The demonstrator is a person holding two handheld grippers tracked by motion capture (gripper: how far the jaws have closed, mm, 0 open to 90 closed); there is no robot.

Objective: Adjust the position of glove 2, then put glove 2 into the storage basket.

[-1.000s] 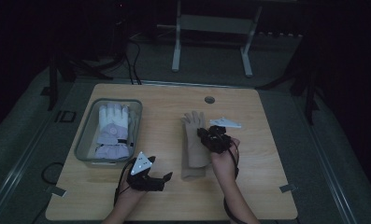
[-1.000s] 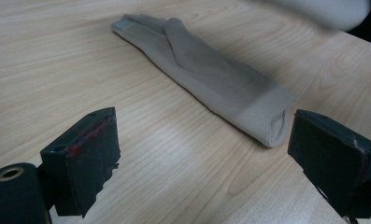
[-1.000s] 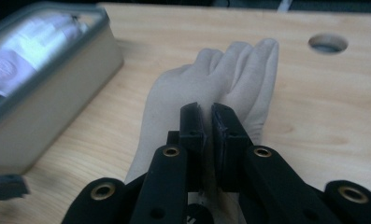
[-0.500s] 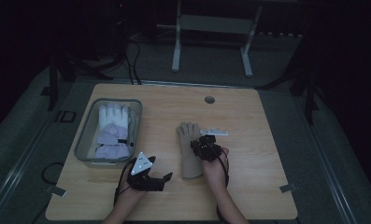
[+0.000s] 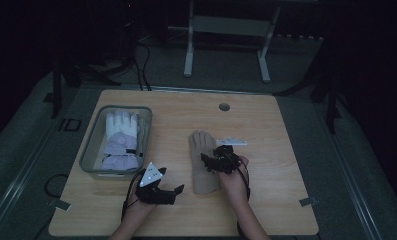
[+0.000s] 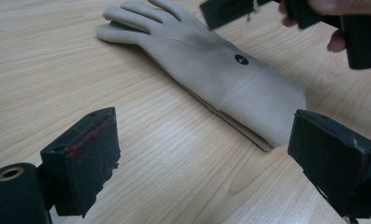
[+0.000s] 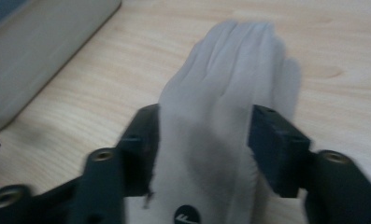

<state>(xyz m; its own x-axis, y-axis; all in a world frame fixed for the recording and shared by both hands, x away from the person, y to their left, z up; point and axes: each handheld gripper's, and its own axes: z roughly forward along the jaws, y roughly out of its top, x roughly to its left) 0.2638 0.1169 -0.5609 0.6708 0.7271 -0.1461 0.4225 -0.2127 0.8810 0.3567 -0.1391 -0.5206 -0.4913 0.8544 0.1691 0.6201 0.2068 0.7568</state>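
A: What sits nearest, at the bottom of the high view?
B: The left claw (image 5: pixel 178 189), jaws wide apart on the bare surface (image 5: pixel 271 125).
A: Further up?
B: At centre the right claw (image 5: pixel 209 164), jaws just been opening, straddles the beige glove (image 5: pixel 202 150) lying flat. Upper left, a grey bin (image 5: pixel 93 145) holds a white glove (image 5: pixel 121 135)
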